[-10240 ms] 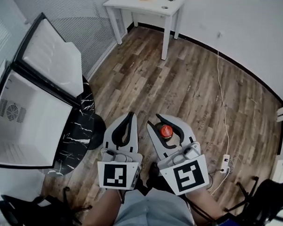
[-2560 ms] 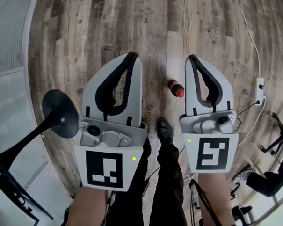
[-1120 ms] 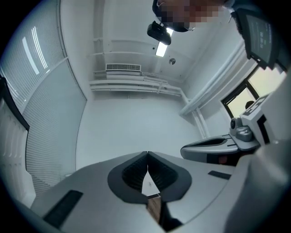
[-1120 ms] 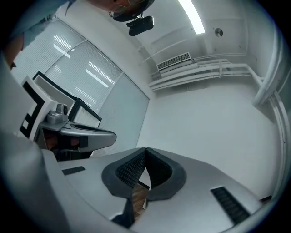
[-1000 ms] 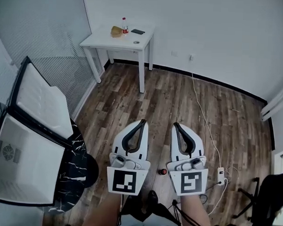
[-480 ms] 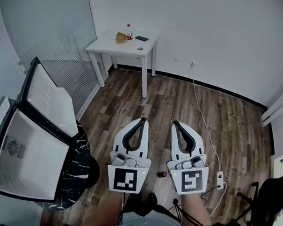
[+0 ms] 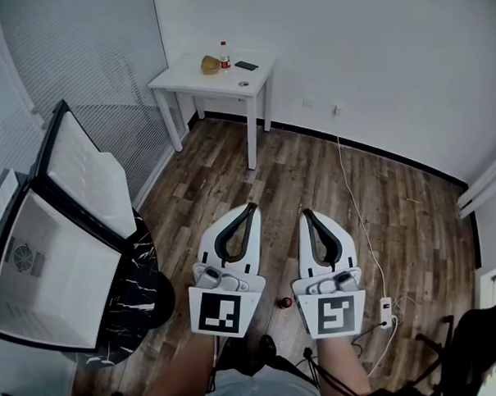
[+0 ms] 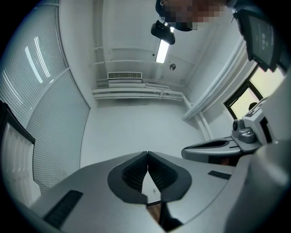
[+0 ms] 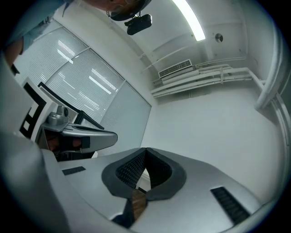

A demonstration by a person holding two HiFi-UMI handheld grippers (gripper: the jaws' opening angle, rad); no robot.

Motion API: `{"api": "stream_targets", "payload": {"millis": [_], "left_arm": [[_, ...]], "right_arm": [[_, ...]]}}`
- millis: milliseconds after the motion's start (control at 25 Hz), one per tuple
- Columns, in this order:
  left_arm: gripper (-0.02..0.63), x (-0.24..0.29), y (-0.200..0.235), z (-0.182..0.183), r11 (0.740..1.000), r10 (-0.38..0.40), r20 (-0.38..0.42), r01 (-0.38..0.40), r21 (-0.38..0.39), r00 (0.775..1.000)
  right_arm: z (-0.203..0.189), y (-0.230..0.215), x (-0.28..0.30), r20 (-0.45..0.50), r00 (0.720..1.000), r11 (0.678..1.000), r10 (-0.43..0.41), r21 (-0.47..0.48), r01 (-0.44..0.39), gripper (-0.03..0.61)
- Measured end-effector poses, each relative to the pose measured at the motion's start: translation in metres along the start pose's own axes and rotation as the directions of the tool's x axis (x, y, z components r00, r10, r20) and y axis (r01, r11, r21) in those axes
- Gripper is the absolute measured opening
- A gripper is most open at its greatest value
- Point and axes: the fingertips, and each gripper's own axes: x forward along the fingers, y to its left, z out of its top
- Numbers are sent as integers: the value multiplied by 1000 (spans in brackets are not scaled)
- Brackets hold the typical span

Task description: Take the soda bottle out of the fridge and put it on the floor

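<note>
The soda bottle [image 7: 285, 302] stands on the wooden floor between my two grippers and below them; only its red cap shows from above. The small fridge [image 7: 57, 259] stands at the left with its door [image 7: 85, 174] swung open and a white, bare interior. My left gripper [image 7: 252, 207] and right gripper [image 7: 305, 212] are held side by side, raised and pointing forward, both shut with nothing in them. The left gripper view shows that gripper's tips [image 8: 148, 154] meeting against a white wall. In the right gripper view the tips [image 9: 145, 150] also touch.
A white table [image 7: 216, 75] with a bottle and small items stands at the back wall. A white cable [image 7: 358, 214] runs across the floor to a power strip [image 7: 385, 307] at the right. A black marbled round stand [image 7: 137, 287] sits beside the fridge. Chair legs [image 7: 446, 358] at lower right.
Over the last second the view rose a little and settled. Both grippers stay shut and side by side, and the bottle stays on the floor.
</note>
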Motion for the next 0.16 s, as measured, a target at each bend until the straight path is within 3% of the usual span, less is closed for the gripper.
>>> {"api": "stream_targets", "payload": {"millis": [160], "left_arm": [[12, 1, -1, 1, 1000, -3, 4, 3, 9, 1000]], "right_arm": [[-1, 0, 0, -3, 1000, 1000, -1, 3, 1, 11]]}}
